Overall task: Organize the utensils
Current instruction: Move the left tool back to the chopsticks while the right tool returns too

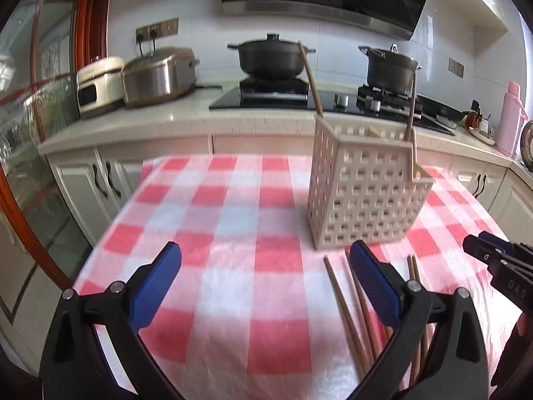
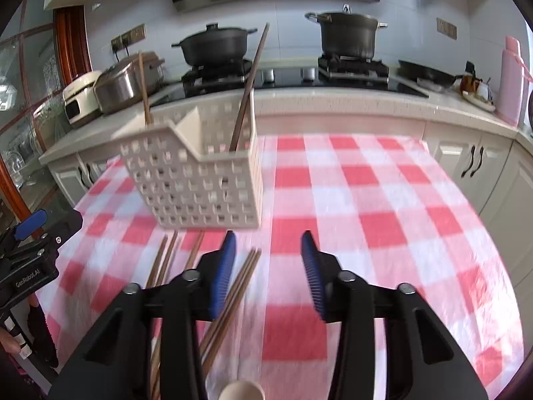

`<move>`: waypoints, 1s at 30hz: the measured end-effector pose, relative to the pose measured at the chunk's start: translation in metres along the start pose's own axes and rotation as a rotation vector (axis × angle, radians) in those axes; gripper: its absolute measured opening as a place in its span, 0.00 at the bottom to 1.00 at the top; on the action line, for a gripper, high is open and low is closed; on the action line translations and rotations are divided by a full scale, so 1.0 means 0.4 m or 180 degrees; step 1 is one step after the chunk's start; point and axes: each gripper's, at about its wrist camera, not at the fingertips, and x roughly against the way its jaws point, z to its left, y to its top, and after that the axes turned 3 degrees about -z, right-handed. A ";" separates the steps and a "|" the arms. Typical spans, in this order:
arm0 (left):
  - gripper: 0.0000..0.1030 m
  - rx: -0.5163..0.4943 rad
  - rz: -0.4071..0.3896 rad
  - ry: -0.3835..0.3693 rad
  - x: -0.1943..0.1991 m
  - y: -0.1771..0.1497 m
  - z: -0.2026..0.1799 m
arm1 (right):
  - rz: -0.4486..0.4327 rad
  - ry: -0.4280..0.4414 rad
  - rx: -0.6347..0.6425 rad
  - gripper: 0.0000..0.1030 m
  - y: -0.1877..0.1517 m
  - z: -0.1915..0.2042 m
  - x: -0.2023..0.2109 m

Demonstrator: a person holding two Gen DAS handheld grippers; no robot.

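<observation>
A cream lattice basket [image 1: 363, 200] [image 2: 200, 186] stands upright on the red-and-white checked cloth. Two brown chopsticks lean in it [image 1: 311, 76] [image 2: 253, 66]. Several loose chopsticks [image 1: 346, 313] [image 2: 236, 293] lie on the cloth in front of the basket. My left gripper [image 1: 265, 250] is wide open over bare cloth, left of those chopsticks; its right finger [image 1: 373, 280] overlaps one of them in the view. My right gripper [image 2: 268, 236] is open with only cloth between its fingers; a chopstick pair lies just left of its left finger [image 2: 223, 266].
The cloth [image 2: 383, 200] ends at the table's far edge, close to white cabinets and a counter [image 1: 166, 123]. On the counter are two dark pots [image 1: 271, 55], a cooker and a hob. A pale rounded piece [image 2: 241, 391] shows at the bottom edge of the right wrist view.
</observation>
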 end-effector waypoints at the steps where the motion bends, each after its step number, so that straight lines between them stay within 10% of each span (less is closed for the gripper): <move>1: 0.95 -0.0005 0.0023 0.0006 -0.001 -0.010 0.001 | 0.0033 0.0000 0.0000 0.31 -0.009 0.003 -0.002; 30: 0.95 -0.0081 0.0339 -0.0052 -0.054 -0.103 0.009 | 0.0710 -0.0145 0.0011 0.18 -0.096 0.080 -0.099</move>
